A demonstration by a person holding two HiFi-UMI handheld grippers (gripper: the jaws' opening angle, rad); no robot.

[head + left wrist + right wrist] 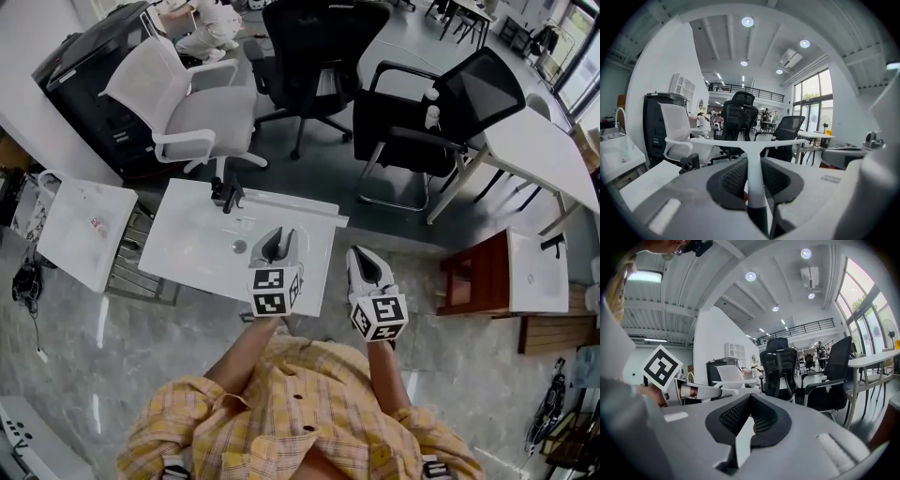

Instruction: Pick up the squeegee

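**Holding the squeegee: left gripper clenched on the handle, right gripper empty**

Item under inspection: the squeegee (753,180). It is white and T-shaped, with a straight handle that turns black at the near end. The handle stands upright between the two dark ribbed pads (731,180) of the left gripper (753,164). The pads press on it from both sides. The blade crosses the far end of the handle, beyond the fingertips, and sits roughly level.

From the head view, the squeegee (309,212) blade lies across the far right edge of a white sink (187,244). The left gripper (277,242) is over the sink's near right part. The left gripper view shows chairs behind the blade and the sink top lower down to the left, so the blade appears clear of the sink.

Right gripper (368,262): held just beside the left one, off the sink's right edge and over grey floor. In its own view the right gripper (749,401) has its pad tips together and nothing between them.

Surroundings: a black faucet (228,192) stands at the sink's far edge. Beyond it are a white chair (187,103) and two black chairs (314,47), one of them drawn up to a white table (544,150). The person wears a yellow checked shirt (300,412).
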